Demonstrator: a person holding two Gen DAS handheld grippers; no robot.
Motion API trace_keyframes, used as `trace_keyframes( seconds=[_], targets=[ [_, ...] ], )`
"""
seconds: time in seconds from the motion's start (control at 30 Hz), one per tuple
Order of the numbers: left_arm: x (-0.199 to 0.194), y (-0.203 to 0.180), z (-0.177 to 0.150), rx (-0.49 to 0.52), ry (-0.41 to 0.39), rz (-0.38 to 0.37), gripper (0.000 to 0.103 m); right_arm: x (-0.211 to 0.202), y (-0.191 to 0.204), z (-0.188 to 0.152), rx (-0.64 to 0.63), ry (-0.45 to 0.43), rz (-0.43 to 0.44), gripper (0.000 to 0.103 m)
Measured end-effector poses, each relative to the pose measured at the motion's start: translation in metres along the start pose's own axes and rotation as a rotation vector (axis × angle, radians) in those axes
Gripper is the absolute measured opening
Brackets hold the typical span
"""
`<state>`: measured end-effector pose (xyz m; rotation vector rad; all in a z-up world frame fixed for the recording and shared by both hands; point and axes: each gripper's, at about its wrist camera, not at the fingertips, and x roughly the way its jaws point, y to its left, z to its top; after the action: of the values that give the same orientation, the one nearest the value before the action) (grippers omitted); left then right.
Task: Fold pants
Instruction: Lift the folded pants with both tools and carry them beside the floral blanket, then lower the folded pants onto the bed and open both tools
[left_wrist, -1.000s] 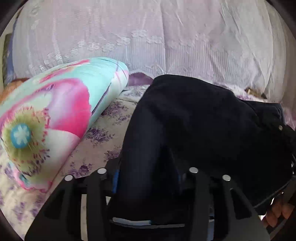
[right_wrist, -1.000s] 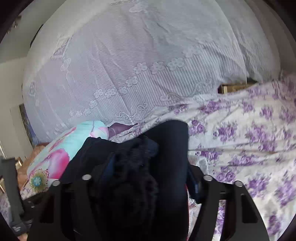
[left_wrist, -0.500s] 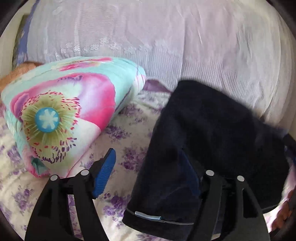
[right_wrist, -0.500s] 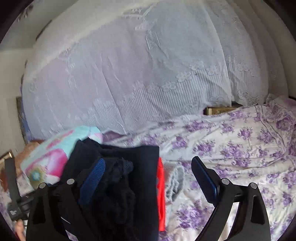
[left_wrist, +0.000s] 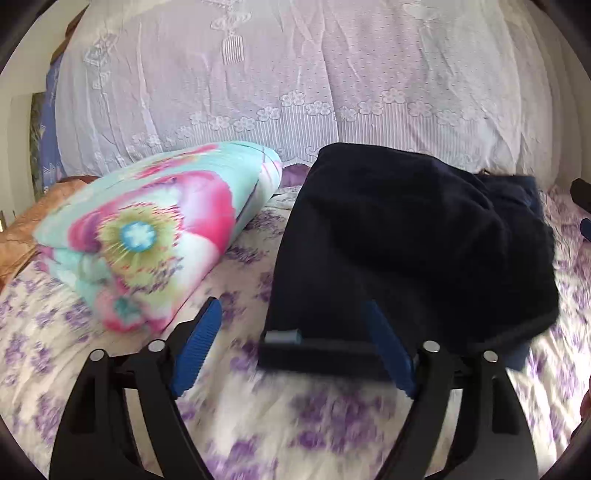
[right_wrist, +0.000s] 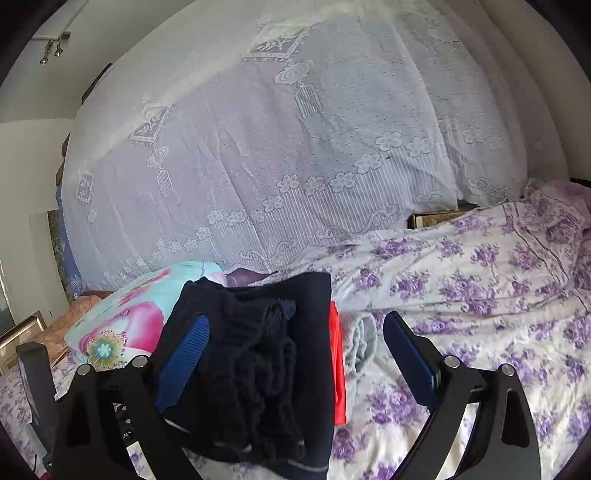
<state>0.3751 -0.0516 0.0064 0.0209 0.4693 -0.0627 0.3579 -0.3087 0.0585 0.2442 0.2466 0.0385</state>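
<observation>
Your pants (left_wrist: 406, 251) lie as a compact dark navy bundle on the bed (left_wrist: 332, 417), centre-right of the left wrist frame, just beside the rolled floral quilt (left_wrist: 147, 236) at left and apart from it by a strip of purple-flowered sheet. Judged from the layered edges, the fold looks essentially done: several thicknesses stack up, with a hem or cuff edge and a small grey tab facing the lower centre of the frame. What may remain is tidying; the right side of the bundle looks lumpier, with bunched cloth showing at upper right. Long axis runs from the lower centre of the left wrist frame up toward the lace curtain (left_wrist: 295, 74), the near short edge pointing at you. In the right wrist frame the same bundle (right_wrist: 258, 354) sits lower left of centre, seen end-on with its folds exposed, resting against an orange-red item (right_wrist: 337, 362) and a grey cloth (right_wrist: 360, 343) to its right; both are too hidden to name. Your left gripper (left_wrist: 295, 354) has its fingers spread and opening wider, the pants' near edge between them but not pinched. Your right gripper (right_wrist: 295, 365) has its fingers spread wide too, the bundle between them, the pads not pressing it.
</observation>
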Motion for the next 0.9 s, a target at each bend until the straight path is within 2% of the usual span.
trace_keyframes(
  seconds=[0.07,0.23,0.33,0.43,0.5,0.63,0.77,0.9],
  targets=[
    [-0.025,0.003,-0.015,-0.018,0.005,-0.012,0.090,-0.021,-0.002,-0.015,0.026,0.020,-0.004,0.096],
    [-0.081,0.011,-0.051,-0.027,0.033,-0.032,0.095,-0.072,-0.007,-0.066,0.104,0.095,-0.072,0.097],
    [-0.113,0.013,-0.074,0.021,0.030,-0.020,0.097,-0.103,-0.004,-0.099,0.122,0.120,-0.104,0.097],
    [-0.142,0.011,-0.092,0.079,-0.011,0.008,0.098,-0.134,0.006,-0.116,0.085,0.119,-0.109,0.098],
    [-0.153,0.005,-0.098,0.120,-0.039,0.013,0.098,-0.154,0.014,-0.118,0.055,0.077,-0.114,0.099],
    [-0.165,0.000,-0.092,0.131,-0.088,0.009,0.098,-0.185,0.032,-0.107,-0.023,-0.109,-0.126,0.099],
    [-0.159,-0.003,-0.067,0.088,-0.089,-0.011,0.098,-0.172,0.047,-0.081,-0.066,-0.204,-0.167,0.099],
    [-0.138,-0.001,-0.055,0.031,-0.092,0.014,0.098,-0.146,0.060,-0.093,-0.103,-0.260,-0.156,0.099]
  ],
)
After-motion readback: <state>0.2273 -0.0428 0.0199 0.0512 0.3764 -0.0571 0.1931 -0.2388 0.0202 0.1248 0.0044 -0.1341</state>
